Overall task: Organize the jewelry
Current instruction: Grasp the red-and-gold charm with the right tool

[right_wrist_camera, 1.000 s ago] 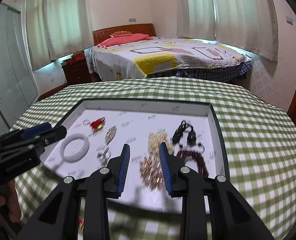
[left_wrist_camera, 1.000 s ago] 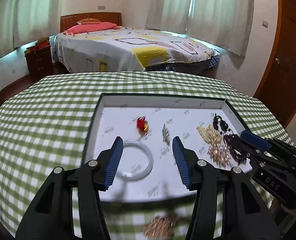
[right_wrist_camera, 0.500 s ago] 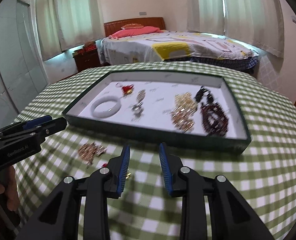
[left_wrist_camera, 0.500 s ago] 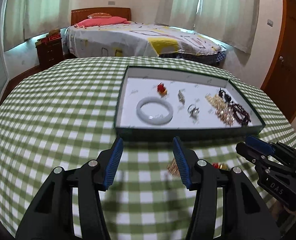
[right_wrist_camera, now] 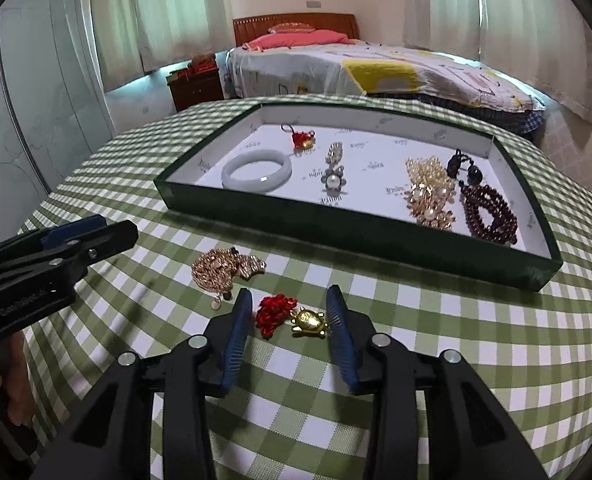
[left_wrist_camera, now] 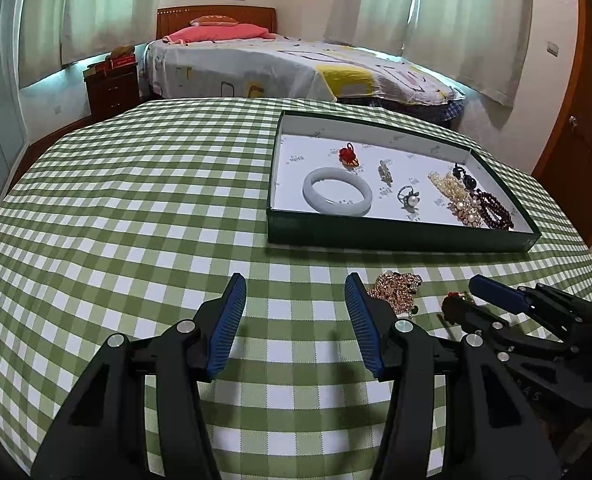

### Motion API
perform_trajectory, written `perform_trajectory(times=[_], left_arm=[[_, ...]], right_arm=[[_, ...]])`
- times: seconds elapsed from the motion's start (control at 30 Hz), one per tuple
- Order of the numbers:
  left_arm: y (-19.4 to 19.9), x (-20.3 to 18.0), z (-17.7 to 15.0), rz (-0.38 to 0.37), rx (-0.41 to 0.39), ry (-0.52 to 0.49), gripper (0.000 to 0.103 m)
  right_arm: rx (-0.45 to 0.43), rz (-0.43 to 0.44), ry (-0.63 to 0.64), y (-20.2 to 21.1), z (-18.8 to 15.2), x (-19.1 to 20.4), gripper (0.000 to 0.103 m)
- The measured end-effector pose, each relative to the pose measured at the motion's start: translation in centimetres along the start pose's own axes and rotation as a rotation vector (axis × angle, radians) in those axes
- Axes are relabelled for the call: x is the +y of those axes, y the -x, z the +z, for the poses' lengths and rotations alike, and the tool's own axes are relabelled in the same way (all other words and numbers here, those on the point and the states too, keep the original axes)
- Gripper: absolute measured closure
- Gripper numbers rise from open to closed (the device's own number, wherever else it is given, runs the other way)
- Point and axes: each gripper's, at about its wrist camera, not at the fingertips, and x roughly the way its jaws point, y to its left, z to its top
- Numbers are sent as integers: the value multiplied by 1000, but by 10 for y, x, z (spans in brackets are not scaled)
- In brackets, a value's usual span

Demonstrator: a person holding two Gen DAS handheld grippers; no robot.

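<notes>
A dark green tray (left_wrist_camera: pixel 399 236) (right_wrist_camera: pixel 335 220) with a white floor holds a white bangle (left_wrist_camera: pixel 337 195) (right_wrist_camera: pixel 256 170), a red charm (right_wrist_camera: pixel 301 139), a pearl ring (right_wrist_camera: pixel 333 179), gold and pearl pieces (right_wrist_camera: pixel 429 190) and a dark red bead bracelet (right_wrist_camera: pixel 489 212). On the checked cloth in front of it lie a gold chain pile (left_wrist_camera: pixel 395 289) (right_wrist_camera: pixel 220 270) and a red-corded gold turtle charm (right_wrist_camera: pixel 292 316). My right gripper (right_wrist_camera: pixel 290 314) is open, its fingers on either side of the turtle charm. My left gripper (left_wrist_camera: pixel 296 312) is open and empty, left of the chain pile.
The round table has a green checked cloth (left_wrist_camera: pixel 136 200). A bed (left_wrist_camera: pixel 296 68) and a dark nightstand (left_wrist_camera: pixel 112 88) stand beyond it. A wooden door (left_wrist_camera: pixel 583 120) is at the right.
Both grippers have pulled back from over the tray toward the table's near side. The right gripper has come down around the turtle charm.
</notes>
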Motion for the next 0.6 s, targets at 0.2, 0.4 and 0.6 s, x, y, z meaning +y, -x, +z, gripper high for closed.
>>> perform_trajectory(times=[0.2, 0.4, 0.6], left_arm=[[-6, -4, -2, -7, 18, 2, 53], [-10, -14, -4, -26, 35, -10, 53], [-17, -23, -6, -56, 56, -10, 53]], right_arm=[[9, -6, -1, 2, -5, -3, 77], [-11, -8, -16, 9, -9, -9, 81], [-34, -40, -44, 19, -10, -24, 81]])
